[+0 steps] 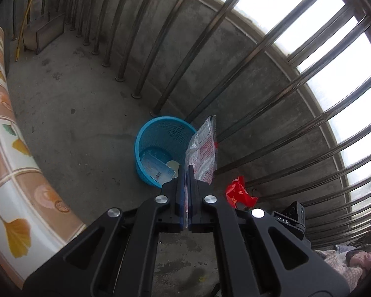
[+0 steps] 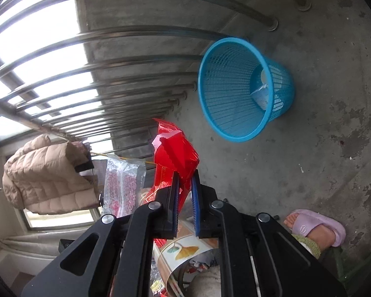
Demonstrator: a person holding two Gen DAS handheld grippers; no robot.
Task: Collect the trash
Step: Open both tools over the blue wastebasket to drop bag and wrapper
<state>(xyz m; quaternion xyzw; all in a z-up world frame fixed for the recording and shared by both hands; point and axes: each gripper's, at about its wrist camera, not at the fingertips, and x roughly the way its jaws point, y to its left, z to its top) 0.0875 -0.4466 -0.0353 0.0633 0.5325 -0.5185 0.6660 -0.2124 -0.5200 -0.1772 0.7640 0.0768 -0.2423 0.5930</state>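
Note:
A blue mesh basket [image 1: 146, 146] stands on the concrete floor beside the railing, with a white packet [image 1: 158, 167] and a pale lid inside. My left gripper [image 1: 187, 170] is shut on a clear plastic bag with red print [image 1: 202, 148], held just right of the basket's rim. In the right wrist view the basket [image 2: 235, 113] lies ahead and to the right. My right gripper [image 2: 185, 180] is shut on a crumpled red wrapper [image 2: 175, 148]. That red wrapper [image 1: 238, 193] also shows low right in the left wrist view, and the clear bag [image 2: 122, 185] at the left of the right one.
Steel railing bars [image 1: 210, 57] run along the concrete ledge behind the basket. A tiled wall edge with leaf patterns [image 1: 10, 148] curves along the left. A person's foot in a pink slipper [image 2: 316, 227] stands on the floor. A beige padded jacket [image 2: 44, 175] hangs nearby.

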